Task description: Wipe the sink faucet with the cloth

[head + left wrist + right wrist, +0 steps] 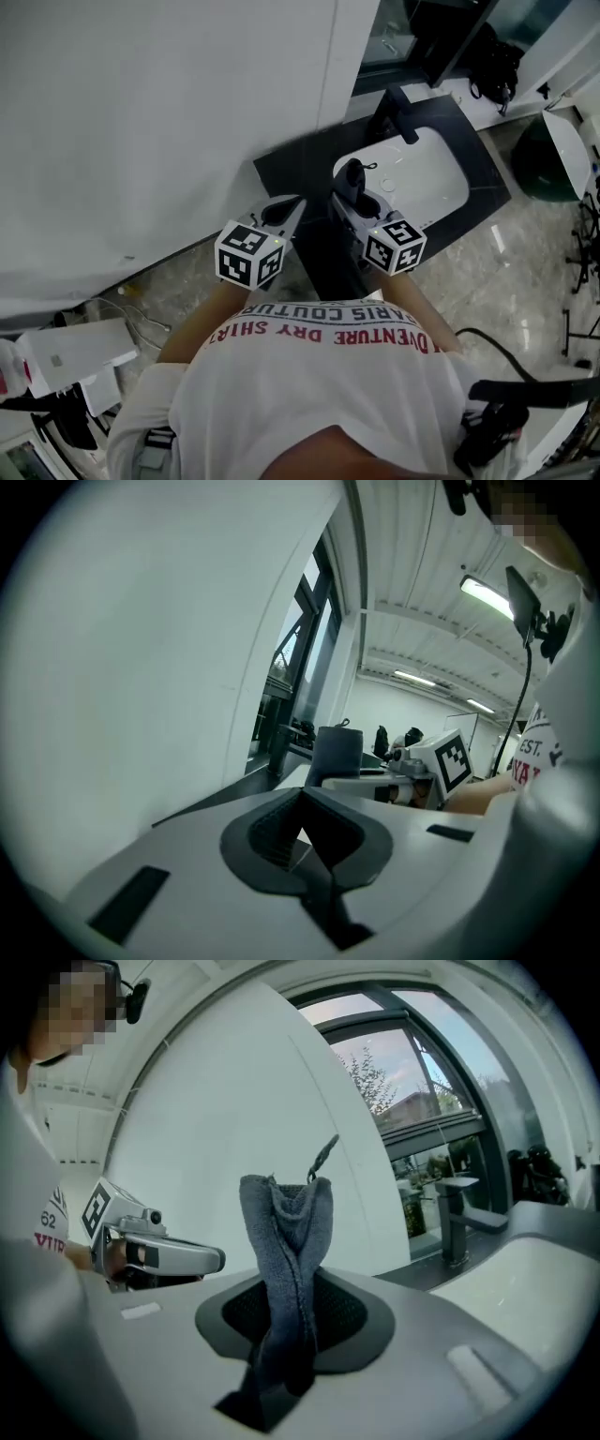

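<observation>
A black faucet [398,111] stands at the back of a white sink [427,187] set in a dark countertop [483,164]. My right gripper [364,195] hovers over the basin's near left rim, shut on a grey-blue cloth [352,176]. In the right gripper view the cloth [286,1269] stands up from between the jaws of the right gripper [289,1326], and the faucet [457,1215] is ahead to the right, apart from it. My left gripper [284,211] is shut and empty, left of the sink. The left gripper [305,841] shows its jaws closed together, with the cloth [337,755] beyond them.
A white wall panel [159,112] fills the left. A window sill with a black bag [492,61] runs behind the sink. A green bin [542,159] stands at the right. White boxes [75,352] and cables lie on the marble floor at the left.
</observation>
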Demonstrator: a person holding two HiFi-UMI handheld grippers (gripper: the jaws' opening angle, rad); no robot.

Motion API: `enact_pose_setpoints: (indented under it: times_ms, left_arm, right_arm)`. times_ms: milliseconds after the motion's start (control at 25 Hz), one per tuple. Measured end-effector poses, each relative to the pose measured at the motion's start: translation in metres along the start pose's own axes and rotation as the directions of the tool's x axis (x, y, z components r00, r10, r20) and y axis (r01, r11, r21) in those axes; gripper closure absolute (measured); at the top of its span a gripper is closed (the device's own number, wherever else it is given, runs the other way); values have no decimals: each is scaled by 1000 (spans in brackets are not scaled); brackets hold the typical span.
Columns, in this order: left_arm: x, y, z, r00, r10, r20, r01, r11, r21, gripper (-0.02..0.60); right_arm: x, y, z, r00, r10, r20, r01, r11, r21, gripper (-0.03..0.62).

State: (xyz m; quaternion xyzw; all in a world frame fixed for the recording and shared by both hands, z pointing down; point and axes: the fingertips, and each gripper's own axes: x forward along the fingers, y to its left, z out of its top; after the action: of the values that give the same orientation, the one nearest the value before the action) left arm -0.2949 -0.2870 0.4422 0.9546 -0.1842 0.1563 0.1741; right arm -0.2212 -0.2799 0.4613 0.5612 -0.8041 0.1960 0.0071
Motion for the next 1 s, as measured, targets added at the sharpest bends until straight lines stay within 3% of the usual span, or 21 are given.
enact_pose_setpoints:
  times_ms: [200, 360, 640, 840, 1000]
  left_arm:
    - [51, -8, 18, 987, -145, -61, 148, 988, 47, 580]
    - [83, -13, 23, 976, -207, -74, 211, 976, 53, 580]
    - [114, -5, 24, 968, -228, -100, 233, 972, 33, 580]
    - [124, 11, 12, 971, -215, -108, 216, 976, -9, 580]
    - [138, 22, 4, 971, -210, -118, 206, 978, -44, 580]
  right_arm:
    - [-20, -39, 16, 984, -174, 24, 173, 984, 32, 516]
    - [-22, -53, 4, 974, -225, 12, 224, 973, 52, 516]
    - [-7, -95, -6, 961, -274, -24, 275, 958, 86, 516]
    - [23, -138, 6, 941, -338, -3, 338, 941, 23, 516]
    - [44, -188, 27, 906, -422, 37, 424, 904, -56, 516]
